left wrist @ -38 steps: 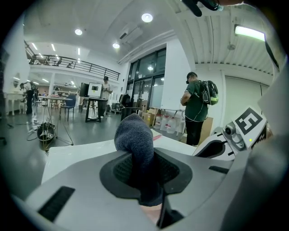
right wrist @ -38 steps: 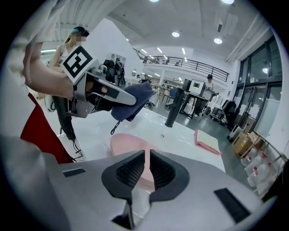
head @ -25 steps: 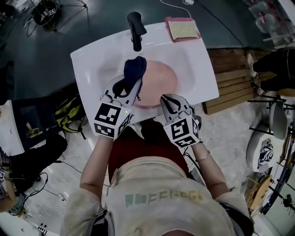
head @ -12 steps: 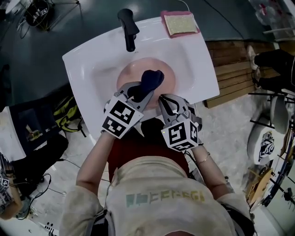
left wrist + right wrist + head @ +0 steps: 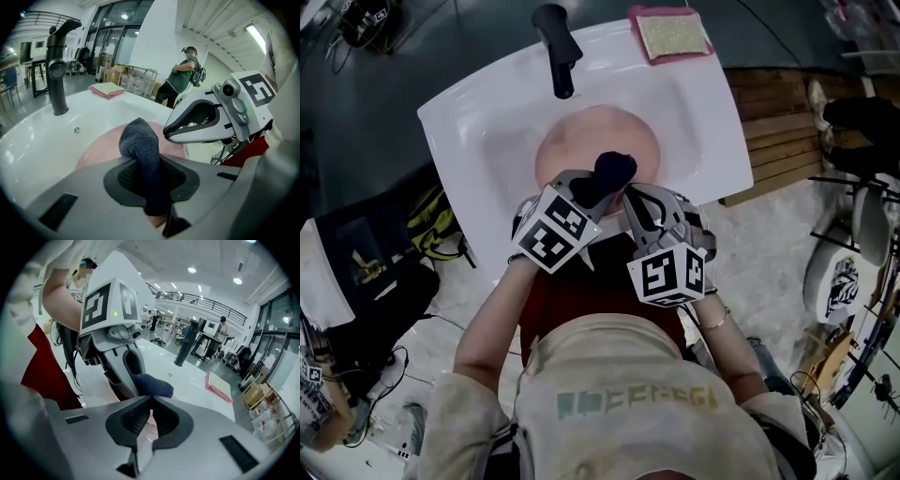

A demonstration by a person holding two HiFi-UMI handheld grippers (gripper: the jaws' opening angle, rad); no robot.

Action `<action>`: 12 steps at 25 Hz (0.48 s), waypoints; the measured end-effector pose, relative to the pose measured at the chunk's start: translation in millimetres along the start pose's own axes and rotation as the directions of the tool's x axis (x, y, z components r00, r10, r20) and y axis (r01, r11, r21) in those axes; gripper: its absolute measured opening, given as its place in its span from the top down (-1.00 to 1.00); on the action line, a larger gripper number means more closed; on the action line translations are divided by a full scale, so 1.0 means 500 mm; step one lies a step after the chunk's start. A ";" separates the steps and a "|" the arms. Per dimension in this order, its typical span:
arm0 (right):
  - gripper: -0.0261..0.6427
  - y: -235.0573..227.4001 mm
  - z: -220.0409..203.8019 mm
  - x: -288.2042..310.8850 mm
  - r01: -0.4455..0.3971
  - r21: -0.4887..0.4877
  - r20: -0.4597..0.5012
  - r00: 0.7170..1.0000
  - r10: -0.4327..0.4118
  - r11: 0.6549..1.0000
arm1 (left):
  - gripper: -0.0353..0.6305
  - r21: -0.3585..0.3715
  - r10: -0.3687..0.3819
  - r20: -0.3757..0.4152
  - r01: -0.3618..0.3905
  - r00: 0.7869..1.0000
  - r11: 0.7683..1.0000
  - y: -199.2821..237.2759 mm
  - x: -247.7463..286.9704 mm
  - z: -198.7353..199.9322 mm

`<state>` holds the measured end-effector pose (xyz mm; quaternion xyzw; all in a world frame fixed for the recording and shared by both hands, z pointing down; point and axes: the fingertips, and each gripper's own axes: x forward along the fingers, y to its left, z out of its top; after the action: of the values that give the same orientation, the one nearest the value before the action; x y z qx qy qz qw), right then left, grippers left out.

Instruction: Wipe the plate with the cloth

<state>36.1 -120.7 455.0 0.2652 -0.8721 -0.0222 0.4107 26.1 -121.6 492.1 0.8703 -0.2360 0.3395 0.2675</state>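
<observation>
A pink plate [image 5: 581, 141] lies in the white sink [image 5: 469, 122]. My left gripper [image 5: 598, 187] is shut on a dark blue cloth [image 5: 615, 169], which bulges out past its jaws over the plate's near part. In the left gripper view the cloth [image 5: 140, 145] stands up between the jaws [image 5: 145, 176] above the plate [image 5: 101, 145]. My right gripper [image 5: 639, 199] sits at the plate's near rim, right beside the cloth. Its jaws [image 5: 149, 416] are closed, with a thin pink edge between them.
A black faucet [image 5: 555, 47] stands at the sink's far side. A yellow sponge on a pink pad [image 5: 670, 36] lies at the far right corner of the sink. Wooden planks [image 5: 778, 141] and cables lie on the floor around it. A person stands in the background [image 5: 180, 79].
My left gripper has carried the cloth from the plate's far left, near the faucet, across to its near edge beside the right gripper. The right gripper has stayed at the rim.
</observation>
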 end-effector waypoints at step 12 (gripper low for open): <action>0.81 0.011 0.015 0.014 -0.008 -0.030 -0.007 1.000 0.008 1.000 | 0.65 0.044 0.110 -0.121 -0.105 0.987 0.993 0.076 0.005 -0.071</action>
<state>24.7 -120.5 456.4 0.2557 -0.8712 -0.0325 0.4178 -11.1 -128.1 527.8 0.8386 -0.2593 0.4107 0.2466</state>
